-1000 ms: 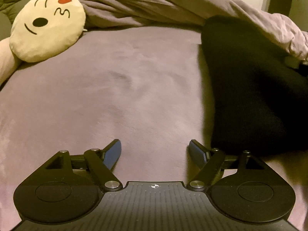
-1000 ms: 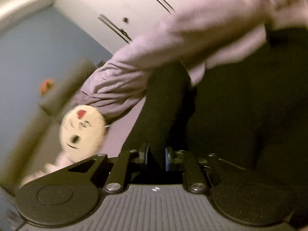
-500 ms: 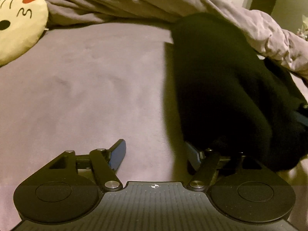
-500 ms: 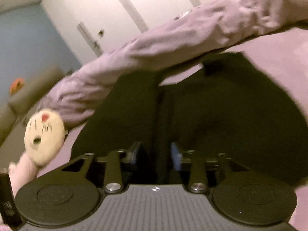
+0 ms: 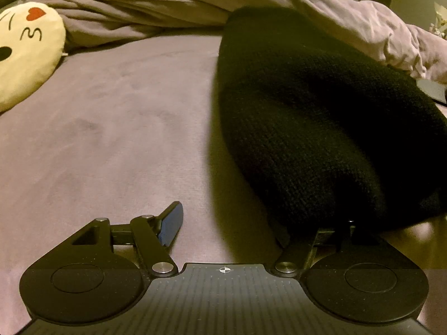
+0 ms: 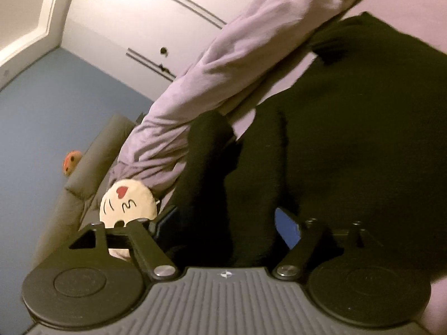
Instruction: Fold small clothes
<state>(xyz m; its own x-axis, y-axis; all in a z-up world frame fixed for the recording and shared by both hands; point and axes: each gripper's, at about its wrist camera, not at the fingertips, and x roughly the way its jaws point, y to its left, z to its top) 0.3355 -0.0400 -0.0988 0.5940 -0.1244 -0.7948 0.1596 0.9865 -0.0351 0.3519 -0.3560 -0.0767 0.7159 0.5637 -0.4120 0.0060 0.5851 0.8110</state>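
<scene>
Purple bedsheet (image 5: 111,139) bears one black knit garment (image 5: 307,111), one emoji pillow (image 5: 25,53); both grippers' jaws wide.

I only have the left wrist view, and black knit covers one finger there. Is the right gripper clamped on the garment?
Observer: No. The right gripper is open. A fold of the black garment lies between its fingers, unpinched.
Operator: Where does the cloth run beyond that gripper?
Observer: A narrow dark strip of it reaches up to the crumpled lilac duvet.
Operator: Anything past the pillow end that I can't see?
Observer: A small orange toy sits on a grey padded ledge in front of a blue wall.
</scene>
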